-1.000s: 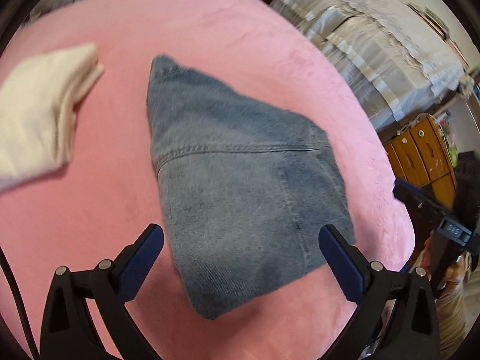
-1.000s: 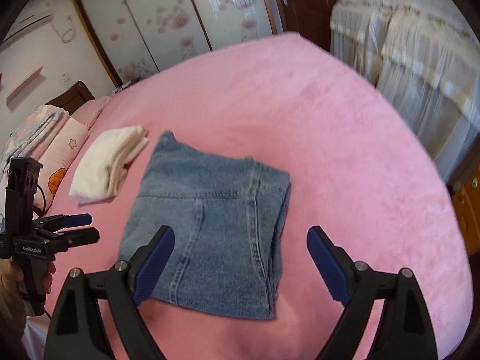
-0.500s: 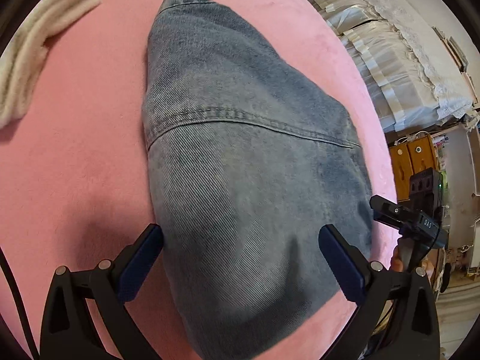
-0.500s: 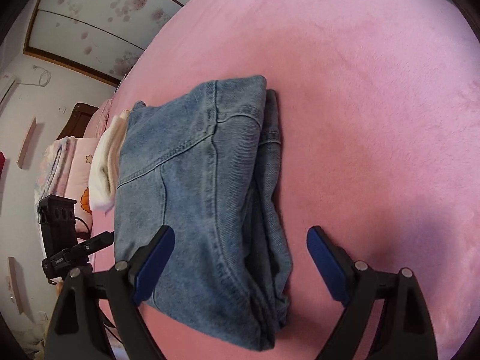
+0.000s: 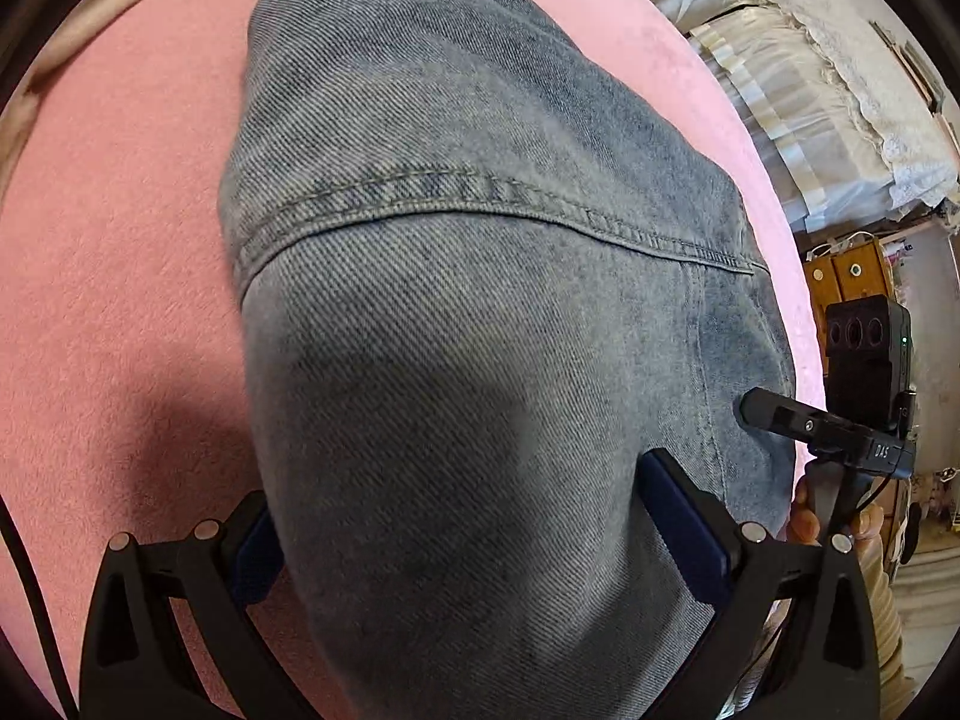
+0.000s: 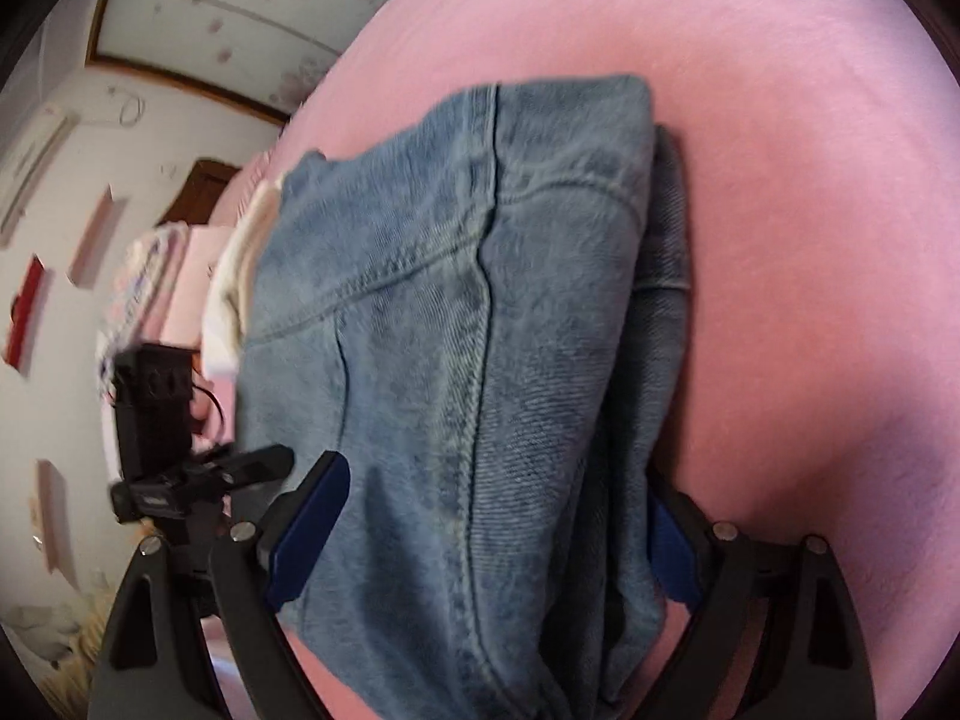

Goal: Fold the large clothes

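The folded jeans (image 5: 480, 312) lie on the pink bed (image 5: 120, 252), and both grippers have dropped from a high hover a second ago to straddle their near edge. The left gripper (image 5: 480, 540) has its fingers apart astride the near-left corner; the right gripper (image 6: 480, 528) likewise, fingers apart around the stacked layers at the near-right edge. Neither has clamped yet, so I judge a two-handed lift or last fold is next. The cream folded garment (image 6: 240, 282) touches the jeans' far-left side; the bed to the right is open.
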Demonstrator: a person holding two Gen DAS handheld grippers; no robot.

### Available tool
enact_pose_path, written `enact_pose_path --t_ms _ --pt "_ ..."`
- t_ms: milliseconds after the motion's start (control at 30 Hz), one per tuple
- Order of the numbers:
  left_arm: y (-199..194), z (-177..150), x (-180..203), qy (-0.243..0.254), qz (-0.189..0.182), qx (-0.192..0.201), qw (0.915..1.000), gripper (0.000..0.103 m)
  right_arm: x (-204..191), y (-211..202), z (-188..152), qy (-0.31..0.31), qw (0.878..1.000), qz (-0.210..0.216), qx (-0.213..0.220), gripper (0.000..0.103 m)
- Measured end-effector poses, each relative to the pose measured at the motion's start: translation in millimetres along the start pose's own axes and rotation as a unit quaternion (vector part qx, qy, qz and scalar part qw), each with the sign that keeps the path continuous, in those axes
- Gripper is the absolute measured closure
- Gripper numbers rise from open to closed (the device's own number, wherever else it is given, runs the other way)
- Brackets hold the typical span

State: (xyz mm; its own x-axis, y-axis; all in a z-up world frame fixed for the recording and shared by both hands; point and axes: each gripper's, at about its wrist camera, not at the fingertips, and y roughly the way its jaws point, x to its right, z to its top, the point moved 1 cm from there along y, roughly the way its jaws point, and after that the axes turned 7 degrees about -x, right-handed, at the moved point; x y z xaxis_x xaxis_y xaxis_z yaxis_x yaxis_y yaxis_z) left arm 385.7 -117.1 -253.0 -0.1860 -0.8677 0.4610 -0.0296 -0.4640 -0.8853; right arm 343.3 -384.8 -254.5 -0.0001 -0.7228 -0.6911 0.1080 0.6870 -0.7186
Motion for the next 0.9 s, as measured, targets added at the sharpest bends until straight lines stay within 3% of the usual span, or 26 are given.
enact_pose_path --t_ms 133,267,500,600,667,700,767,900 --pt "1.5 0.2 -0.9 0.001 -0.002 -0.006 1.0000 0.000 0.6 0.4 -2.8 0.005 1.000 0.007 0.008 0.011" --pt "5.7 3.5 6.2 -0.001 0.013 -0.018 0.9998 0.000 -1.0 0.2 -3.9 0.001 1.000 0.006 0.012 0.004" --pt "9.2 5.5 13.7 -0.001 0.022 -0.017 0.9996 0.000 -12.2 4.9 -6.4 -0.012 0.999 -0.030 0.026 0.003" --pt "7.2 3.4 16.7 -0.007 0.039 -0.006 0.9992 0.004 -11.4 2.5 -6.6 -0.019 0.998 -0.052 0.020 0.017" --pt "5.6 3.2 19.2 -0.013 0.046 0.002 0.9989 0.008 -9.5 -0.5 -7.5 -0.017 0.999 -0.047 0.016 0.035" --pt "4.1 3.0 20.4 -0.019 0.048 0.008 0.9986 0.012 -8.2 -2.8 -7.9 -0.011 0.999 -0.043 0.019 0.039" --pt "0.1 2.1 22.0 -0.022 0.056 0.015 0.9981 0.020 -4.8 -8.5 -9.9 -0.003 0.999 -0.032 0.025 0.057" --pt "-10.7 -2.9 39.7 0.000 0.091 0.027 0.9955 0.044 -20.1 -18.5 -16.4 -0.019 0.998 -0.039 0.049 0.073"
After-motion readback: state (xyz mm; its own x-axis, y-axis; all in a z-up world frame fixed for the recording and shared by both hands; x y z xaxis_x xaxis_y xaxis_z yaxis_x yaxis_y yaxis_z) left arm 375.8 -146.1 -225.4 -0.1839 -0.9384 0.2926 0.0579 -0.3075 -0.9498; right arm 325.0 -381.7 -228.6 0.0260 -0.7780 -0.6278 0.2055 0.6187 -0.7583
